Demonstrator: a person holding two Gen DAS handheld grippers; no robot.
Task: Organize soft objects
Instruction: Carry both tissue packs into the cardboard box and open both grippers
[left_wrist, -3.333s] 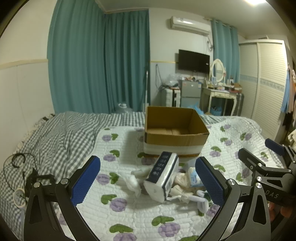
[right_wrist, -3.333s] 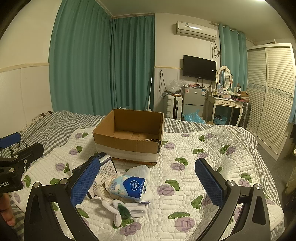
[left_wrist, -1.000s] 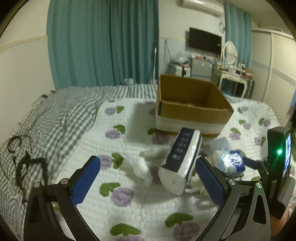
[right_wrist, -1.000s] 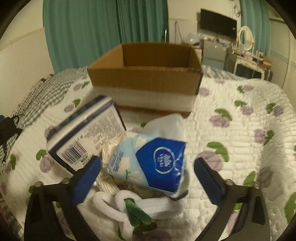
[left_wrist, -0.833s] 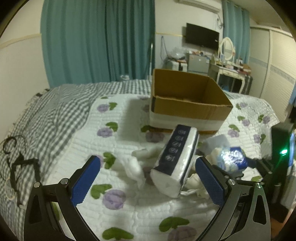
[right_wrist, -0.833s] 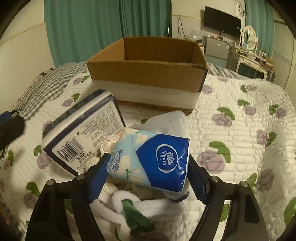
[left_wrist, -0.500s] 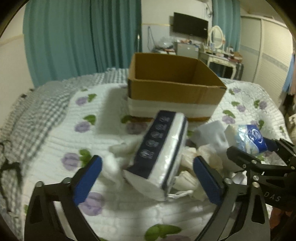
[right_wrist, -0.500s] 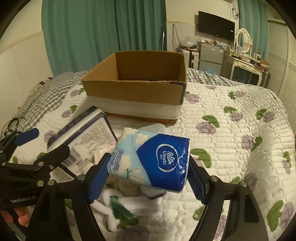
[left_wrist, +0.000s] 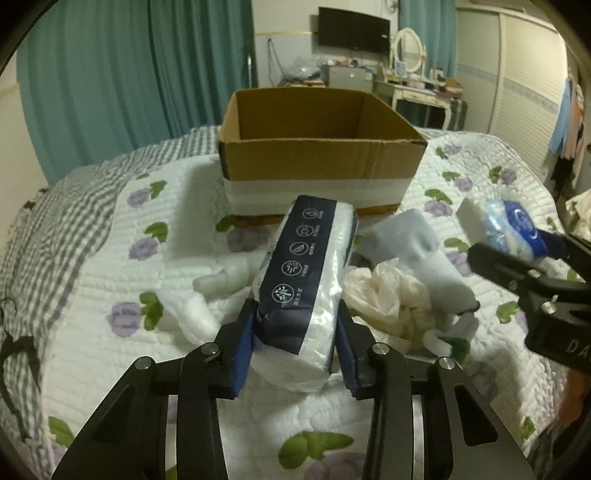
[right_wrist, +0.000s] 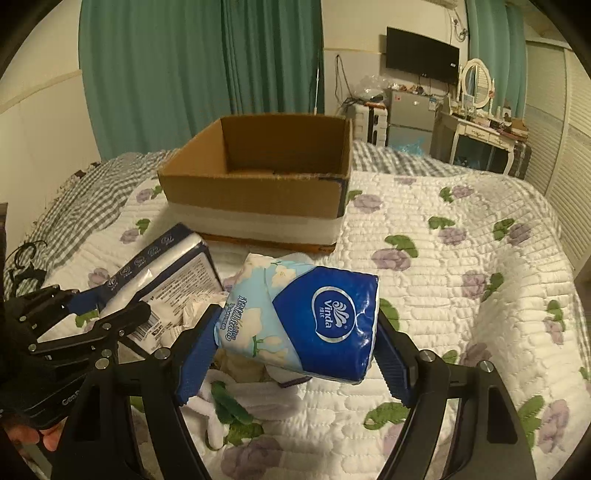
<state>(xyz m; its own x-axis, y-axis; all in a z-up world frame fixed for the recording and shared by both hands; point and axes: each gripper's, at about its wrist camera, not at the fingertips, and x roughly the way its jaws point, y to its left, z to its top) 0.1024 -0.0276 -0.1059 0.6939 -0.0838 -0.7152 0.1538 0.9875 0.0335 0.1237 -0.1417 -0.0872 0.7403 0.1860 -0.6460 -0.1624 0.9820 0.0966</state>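
Observation:
My left gripper (left_wrist: 295, 328) is shut on a navy-and-white tissue pack (left_wrist: 306, 273), its far end pointing at the open cardboard box (left_wrist: 317, 155). The pack also shows in the right wrist view (right_wrist: 162, 273). My right gripper (right_wrist: 295, 343) is shut on a blue Vinda tissue pack (right_wrist: 306, 325) and holds it above the bed, in front of the cardboard box (right_wrist: 258, 184). The Vinda pack shows at the right of the left wrist view (left_wrist: 513, 229). A grey sock (left_wrist: 417, 254), crumpled white plastic (left_wrist: 380, 291) and white cloth pieces (left_wrist: 192, 314) lie on the quilt.
The floral quilt (right_wrist: 461, 280) covers the bed, with a grey checked blanket (left_wrist: 55, 221) on the left. A white cord with green leaves (right_wrist: 229, 410) lies under my right gripper. Black cables (right_wrist: 22, 266) lie at the far left. Furniture stands behind the bed.
My left gripper has closed on the navy-and-white pack. My right gripper, which shut on the Vinda pack earlier, has lifted it higher above the pile.

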